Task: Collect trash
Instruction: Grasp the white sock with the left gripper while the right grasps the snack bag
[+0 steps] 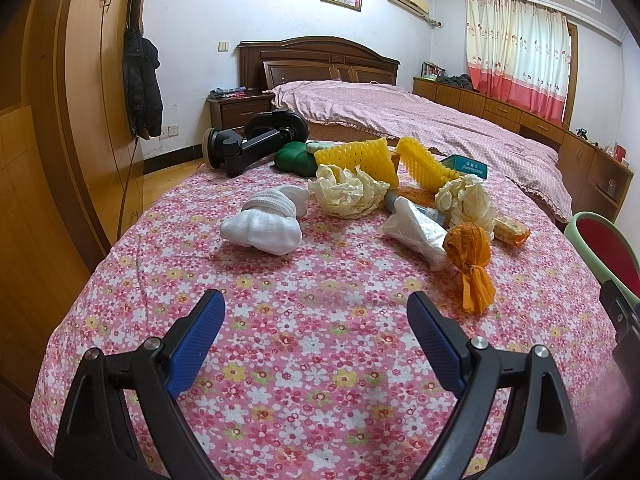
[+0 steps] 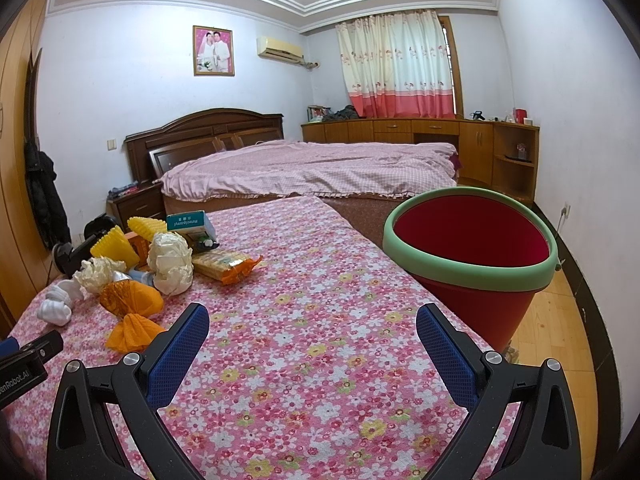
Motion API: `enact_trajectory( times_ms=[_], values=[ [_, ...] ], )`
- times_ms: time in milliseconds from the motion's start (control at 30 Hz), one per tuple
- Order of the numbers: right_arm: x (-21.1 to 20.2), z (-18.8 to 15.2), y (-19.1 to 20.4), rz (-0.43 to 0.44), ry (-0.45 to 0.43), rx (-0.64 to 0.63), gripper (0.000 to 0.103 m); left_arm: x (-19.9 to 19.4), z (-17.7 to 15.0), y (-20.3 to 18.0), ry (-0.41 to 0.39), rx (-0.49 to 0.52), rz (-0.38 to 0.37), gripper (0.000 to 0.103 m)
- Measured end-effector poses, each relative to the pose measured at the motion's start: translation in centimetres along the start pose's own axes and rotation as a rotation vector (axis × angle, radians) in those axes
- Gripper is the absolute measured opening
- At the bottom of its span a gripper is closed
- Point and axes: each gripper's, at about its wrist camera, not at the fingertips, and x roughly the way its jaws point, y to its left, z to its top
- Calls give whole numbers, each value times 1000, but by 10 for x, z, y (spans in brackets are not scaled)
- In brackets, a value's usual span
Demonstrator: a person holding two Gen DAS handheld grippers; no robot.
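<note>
On the floral tabletop [image 1: 320, 360] the trash sits in one loose heap toward the far side: two crumpled paper balls [image 1: 348, 192], an orange net [image 1: 472, 264], a white plastic wrap [image 1: 416, 232], yellow foam nets [image 1: 356, 158], a snack pack [image 2: 224, 264] and a small teal box [image 2: 190, 222]. White socks [image 1: 264, 220] and a black mount [image 1: 248, 144] lie at the left edge of the heap, and I'd guess those aren't trash, so leave them alone.

The bin [image 2: 472, 272], red with a green rim, stands just off the tabletop's right edge, mouth open and tipped toward us.

Both claws are spread wide with nothing in them. The left claw [image 1: 316, 328] hovers over bare cloth short of the heap; the right claw [image 2: 312, 340] hovers between the heap and the bin.

Looks like nothing has been collected yet, so the step is the first pick. My take: start with the orange net, since it's the nearest piece and lies clear at the front of the heap. Come in low, close on the twisted knot rather than the puffy part so it doesn't slip, and lift straight up before swinging to the bin. The wrap is touching it, so watch that it doesn't drag along. Paper balls should squash easily, so pinch them through the middle.
</note>
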Motion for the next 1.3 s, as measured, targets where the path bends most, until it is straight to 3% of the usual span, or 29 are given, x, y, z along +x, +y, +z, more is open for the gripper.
enact_trajectory(
  times_ms=[200, 433, 633, 867, 1300],
  values=[
    [2, -1, -2, 3, 0, -5, 103, 0, 0, 0, 8, -4, -6, 92],
    [7, 3, 0, 14, 41, -15, 103, 18, 10, 9, 69, -31, -29, 92],
    [22, 28, -1, 95, 125, 38, 103, 23, 41, 13, 94, -15, -40, 92],
    [47, 63, 11, 152, 188, -7, 103, 47, 75, 20, 126, 48, -31, 92],
    [126, 67, 47, 221, 397, -177, 103, 103, 81, 51, 261, -29, -18, 88]
  ],
)
